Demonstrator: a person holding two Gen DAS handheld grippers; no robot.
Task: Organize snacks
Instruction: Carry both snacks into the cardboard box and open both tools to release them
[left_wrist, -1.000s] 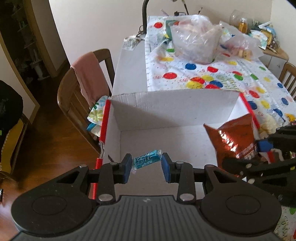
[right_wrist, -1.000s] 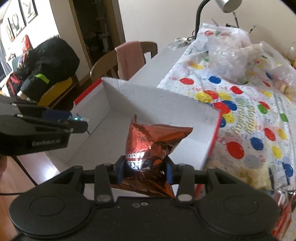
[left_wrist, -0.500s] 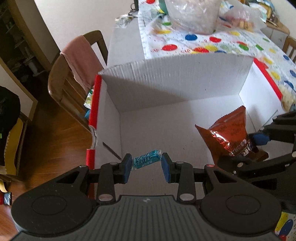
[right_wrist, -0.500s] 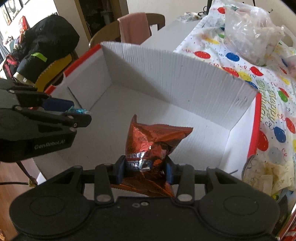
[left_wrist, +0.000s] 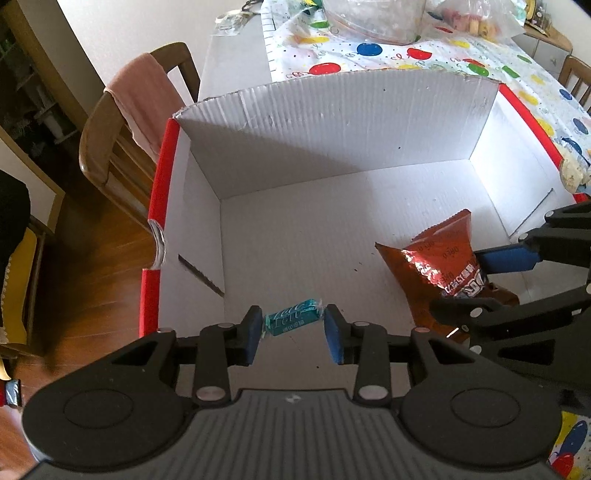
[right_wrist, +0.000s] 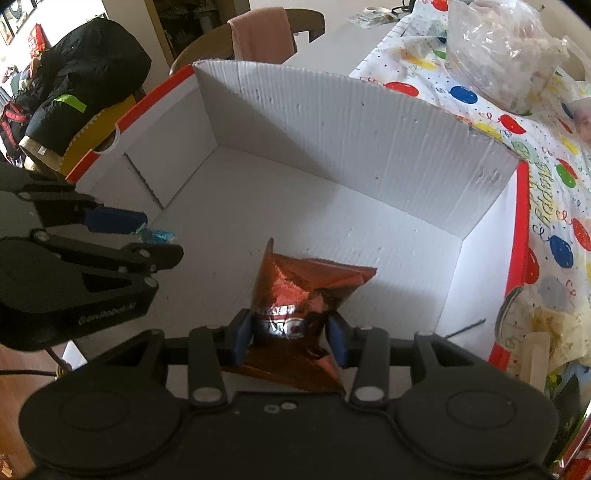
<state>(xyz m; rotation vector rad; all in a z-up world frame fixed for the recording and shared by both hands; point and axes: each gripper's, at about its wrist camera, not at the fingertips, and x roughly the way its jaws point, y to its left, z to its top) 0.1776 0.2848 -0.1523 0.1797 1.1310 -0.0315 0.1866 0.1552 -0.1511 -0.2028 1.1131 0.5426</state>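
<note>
We look down into a white corrugated cardboard box (left_wrist: 332, 140) with red-edged rims, standing on the table (left_wrist: 236, 62) at its near end, beside a balloon-print tablecloth (right_wrist: 546, 177). The box holds nothing of its own; its white floor is bare apart from a few dark specks.

Our left tool (left_wrist: 293, 328) reaches in over the box's near wall toward the near left corner. Its jaws have just been opening, and the teal-wrapped candy (left_wrist: 291, 320) sits between the blue pads (left_wrist: 253, 334), its left end against the left pad, its right twist end at the right pad; we cannot tell whether both pads press on it.

Our right tool (right_wrist: 290, 334) reaches in over the near wall toward the right side. Its jaws have just eased apart slightly, yet the pads flank the lower part of the red-brown foil snack bag (right_wrist: 303, 291), which stands upright between them; the left pad touches the bag, and at the right pad we cannot tell. From the left view, the bag's bottom seems close to the box floor.

Beyond the box's far wall, clear plastic bags (right_wrist: 506, 51) of snacks sit on the tablecloth. A wooden chair (left_wrist: 107, 162) draped with a pink cloth (left_wrist: 140, 96) stands at the table's left edge.
</note>
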